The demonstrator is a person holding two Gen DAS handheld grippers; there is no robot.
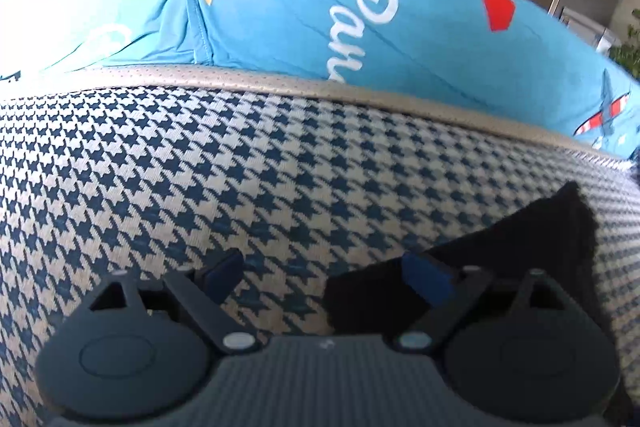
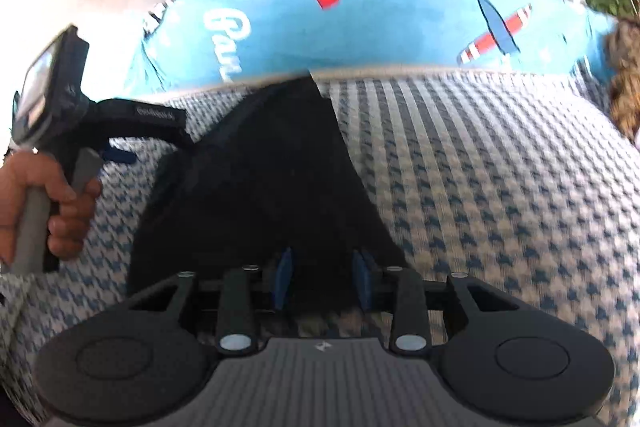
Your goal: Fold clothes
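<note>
Black garment (image 2: 256,179) lies on houndstooth cushion (image 1: 240,167). Left gripper (image 1: 326,275) spread wide beside garment edge. Right gripper (image 2: 322,277) narrowed over garment, grip on cloth unclear.

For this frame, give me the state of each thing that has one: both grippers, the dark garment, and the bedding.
Left gripper: open, its right finger over the garment's edge, gripping nothing.
Right gripper: partly open, straddling the garment's near edge; grip cannot be told.
Black cloth garment: lying rumpled and unfolded on the cover.
Blue-and-cream houndstooth cover: spread flat.
Bright blue printed sheet: wrinkled, behind the cover.
Person's hand: gripping the left gripper's handle.
</note>
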